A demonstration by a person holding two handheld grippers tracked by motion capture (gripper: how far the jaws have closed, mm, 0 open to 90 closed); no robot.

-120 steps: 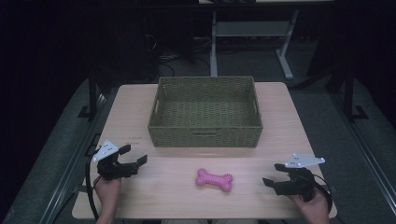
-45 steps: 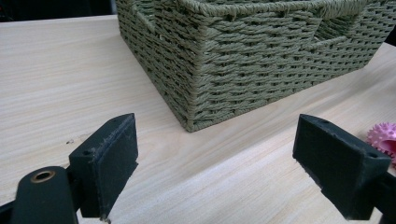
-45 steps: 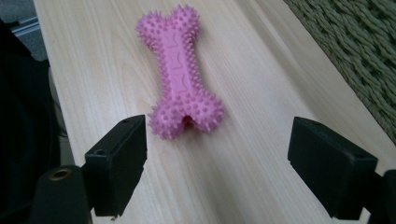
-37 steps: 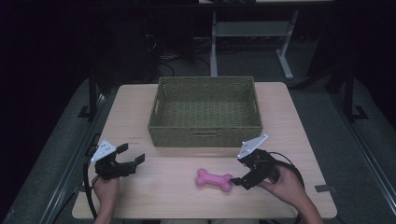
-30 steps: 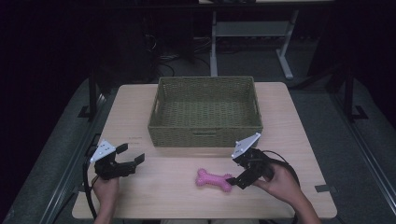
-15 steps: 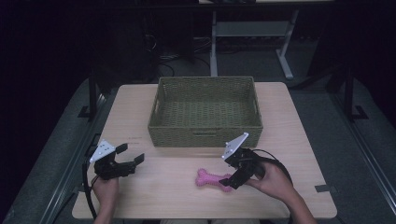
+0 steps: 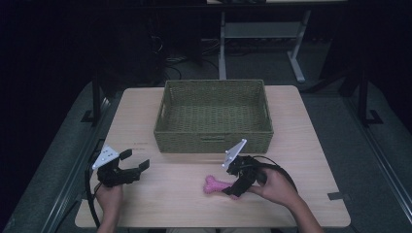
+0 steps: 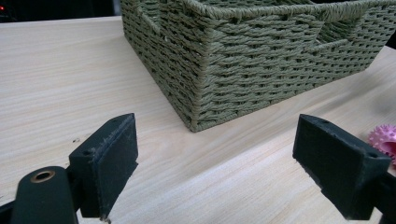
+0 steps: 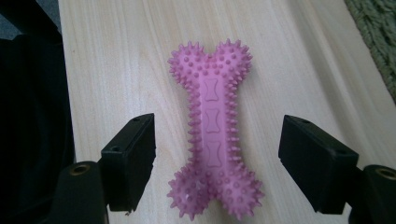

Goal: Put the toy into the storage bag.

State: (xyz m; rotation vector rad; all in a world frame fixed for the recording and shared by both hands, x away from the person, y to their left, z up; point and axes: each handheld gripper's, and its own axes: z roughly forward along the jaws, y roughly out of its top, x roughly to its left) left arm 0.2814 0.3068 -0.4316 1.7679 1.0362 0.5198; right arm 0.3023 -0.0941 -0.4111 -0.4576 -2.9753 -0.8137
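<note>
Bone flat on counter, long axis along right gripper view, between its wide jaws, untouched. Left gripper wide, empty.

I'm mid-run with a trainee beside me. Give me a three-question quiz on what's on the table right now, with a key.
1. True or false: the right gripper is shut on the bone.
2. The bone lies: A) in the basket, B) on the table in front of the basket, C) at the table's far edge.
3. Fill in: the left gripper, jaws open, faces a ____ of the basket.

Key:
1. False: its jaws stand open on either side of the bone.
2. B.
3. Corner.
</note>
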